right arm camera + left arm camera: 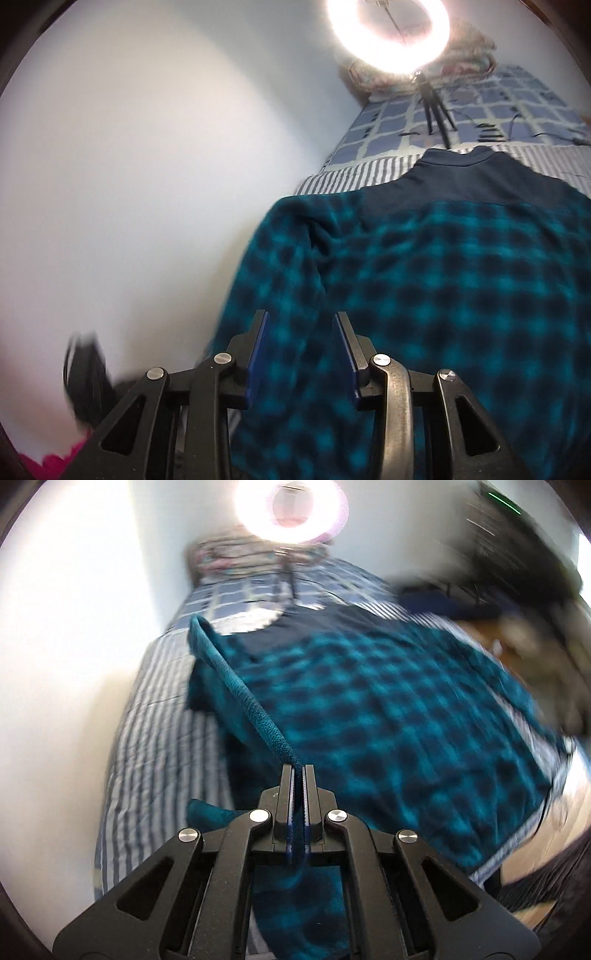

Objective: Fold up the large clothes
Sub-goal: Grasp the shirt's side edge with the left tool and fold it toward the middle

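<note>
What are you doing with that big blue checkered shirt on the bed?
A person with a gripper in each hand is folding it. The left gripper is pinched shut on an edge of the teal checkered fleece shirt, lifting it off the striped bed cover. The right gripper has fabric between its fingers, not clearly clamped.

Shirt (443, 277) spread flat on the bed (369, 173), collar at the far end, near the middle of the bed. Wall (129, 184) along the left side of the bed. Ring light (388, 33) on a small stand (436, 107), standing on the bed behind the collar. Pillow (221, 557) behind the light, at the far end by the wall. Sleeve (236, 686) lifted off the left side of the shirt, one end pinched in the left hand-held gripper (297, 771), above the bed. Right hand-held gripper (301, 328) over the near left part of the shirt, cloth between its jaws.
</note>
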Action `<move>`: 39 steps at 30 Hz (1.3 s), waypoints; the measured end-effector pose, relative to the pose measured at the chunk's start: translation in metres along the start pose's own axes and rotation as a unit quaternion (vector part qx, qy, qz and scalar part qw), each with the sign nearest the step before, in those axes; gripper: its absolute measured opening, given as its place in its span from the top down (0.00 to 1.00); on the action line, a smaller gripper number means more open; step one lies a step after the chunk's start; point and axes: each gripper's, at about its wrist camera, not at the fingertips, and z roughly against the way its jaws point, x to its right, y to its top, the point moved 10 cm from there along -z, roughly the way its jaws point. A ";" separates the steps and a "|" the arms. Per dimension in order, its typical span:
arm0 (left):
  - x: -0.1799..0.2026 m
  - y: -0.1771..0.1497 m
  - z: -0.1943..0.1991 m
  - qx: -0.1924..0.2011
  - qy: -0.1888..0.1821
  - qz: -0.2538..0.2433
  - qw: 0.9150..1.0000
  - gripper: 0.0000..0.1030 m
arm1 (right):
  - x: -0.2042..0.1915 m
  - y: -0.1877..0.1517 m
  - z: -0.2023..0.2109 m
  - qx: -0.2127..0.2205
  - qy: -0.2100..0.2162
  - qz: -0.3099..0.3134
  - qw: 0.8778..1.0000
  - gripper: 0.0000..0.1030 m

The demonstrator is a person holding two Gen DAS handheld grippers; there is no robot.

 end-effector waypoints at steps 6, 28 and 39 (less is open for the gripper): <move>0.055 -0.029 -0.032 -0.057 -0.042 -0.056 0.996 0.99 | 0.031 0.017 -0.071 -0.038 -0.003 -0.027 0.999 0.63; -0.096 -0.079 -0.043 -0.111 -0.102 0.244 0.958 0.69 | 0.012 -0.150 -0.039 -0.113 -0.021 -0.044 0.992 0.63; -0.057 -0.091 -0.084 -0.139 -0.096 0.159 0.973 0.98 | 0.004 -0.160 -0.028 -0.101 -0.035 -0.016 0.994 0.63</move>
